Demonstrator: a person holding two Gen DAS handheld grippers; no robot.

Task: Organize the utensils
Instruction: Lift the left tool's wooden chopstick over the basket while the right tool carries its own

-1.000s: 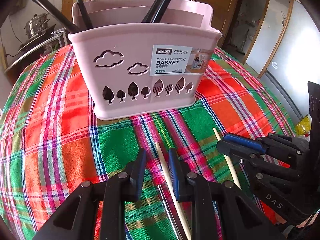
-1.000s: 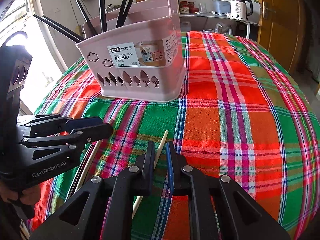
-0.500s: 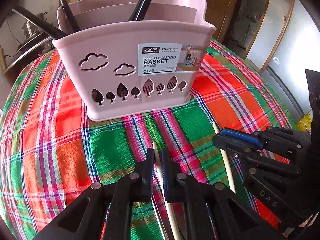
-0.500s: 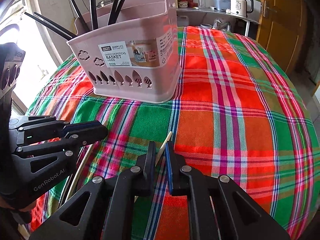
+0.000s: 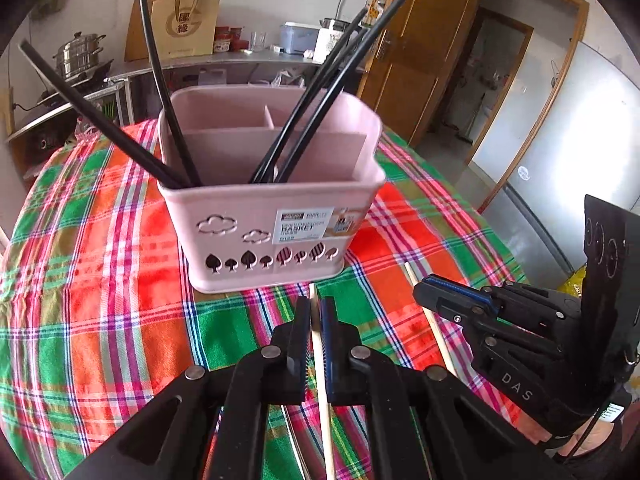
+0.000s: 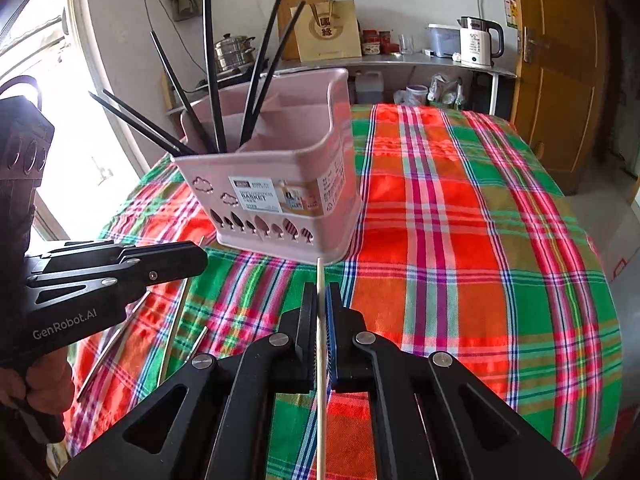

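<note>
A pink divided chopstick basket (image 5: 264, 220) (image 6: 280, 184) stands on the plaid tablecloth and holds several black chopsticks (image 5: 320, 92) (image 6: 212, 72). My left gripper (image 5: 316, 312) is shut on a pale wooden chopstick (image 5: 316, 336) and holds it above the cloth, just in front of the basket. My right gripper (image 6: 320, 300) is shut on another pale wooden chopstick (image 6: 320, 280), lifted near the basket's front corner. Each gripper shows in the other's view: the right gripper (image 5: 436, 292) and the left gripper (image 6: 188, 256).
More chopsticks and thin metal utensils (image 6: 172, 328) lie on the cloth below the left gripper. The plaid table (image 6: 480, 240) stretches right. A counter with a kettle (image 6: 478, 40), pot (image 5: 78, 54) and paper bag (image 5: 186, 24) stands behind.
Both grippers have closed on a wooden chopstick and lifted it off the cloth; the basket now shows from higher up, with its compartments visible.
</note>
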